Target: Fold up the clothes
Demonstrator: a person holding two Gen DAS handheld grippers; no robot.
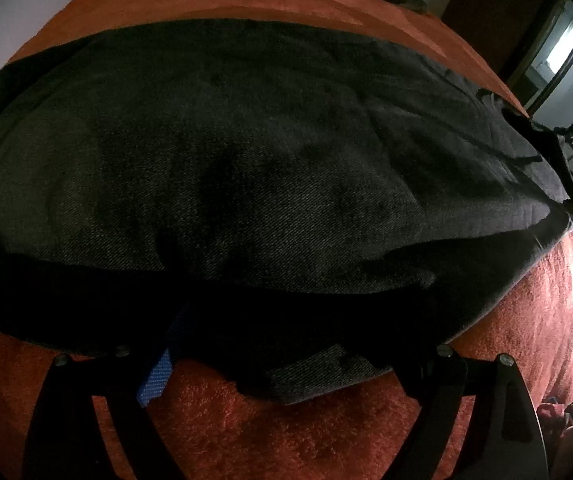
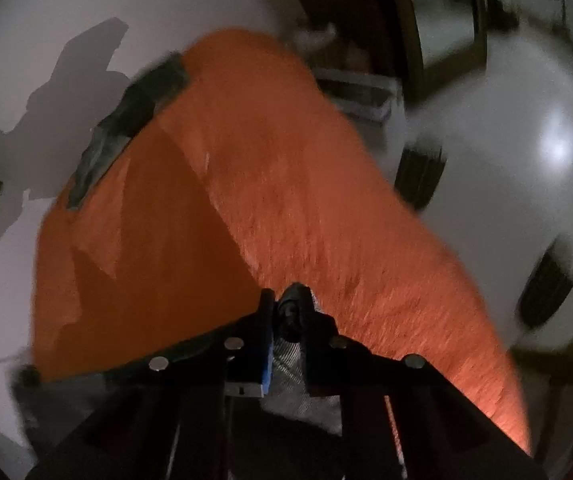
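We judge the fold barely begun: the dark jeans (image 1: 246, 152) lie spread on the orange bed (image 1: 526, 312), right tongs (image 2: 288, 312) clamped on a denim edge, left tongs (image 1: 282, 360) open around the near hem.

white wall (image 2: 66, 8), glossy floor (image 2: 526, 168)

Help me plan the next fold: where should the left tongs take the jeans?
Probably the near flap of the jeans: it juts out toward the open left tongs, lying flat on the blanket. Come in low from the near side, one finger sliding under.
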